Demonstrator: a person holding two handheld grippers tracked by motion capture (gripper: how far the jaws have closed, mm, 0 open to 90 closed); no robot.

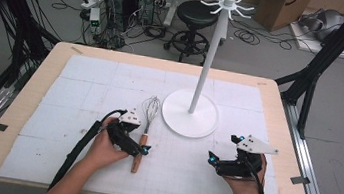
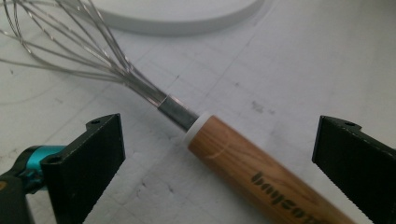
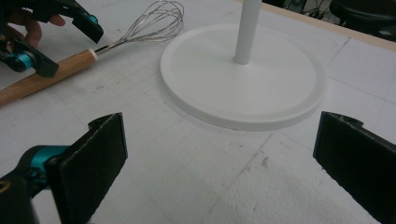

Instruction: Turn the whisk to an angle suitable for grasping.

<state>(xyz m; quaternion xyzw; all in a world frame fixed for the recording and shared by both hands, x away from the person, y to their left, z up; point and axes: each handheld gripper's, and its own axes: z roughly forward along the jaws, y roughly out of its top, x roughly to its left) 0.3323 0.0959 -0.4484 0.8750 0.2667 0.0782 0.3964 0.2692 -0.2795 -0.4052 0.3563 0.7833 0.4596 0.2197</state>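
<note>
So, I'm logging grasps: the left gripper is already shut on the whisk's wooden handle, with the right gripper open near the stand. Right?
Not quite. The left gripper is open, its jaws either side of the whisk handle without touching, as the left gripper view shows. The right gripper is open near the stand.

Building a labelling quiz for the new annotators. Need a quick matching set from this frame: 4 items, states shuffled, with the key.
Items
1. whisk
2. left tool
3. right tool
4. hook stand

States
A. open, over bare mat, facing the round base
B. upright on the mat, hooks empty
C. lying flat, wires towards the stand's base
D. open, jaws either side of a wooden handle

Pairs: 1-C, 2-D, 3-A, 4-B
</note>
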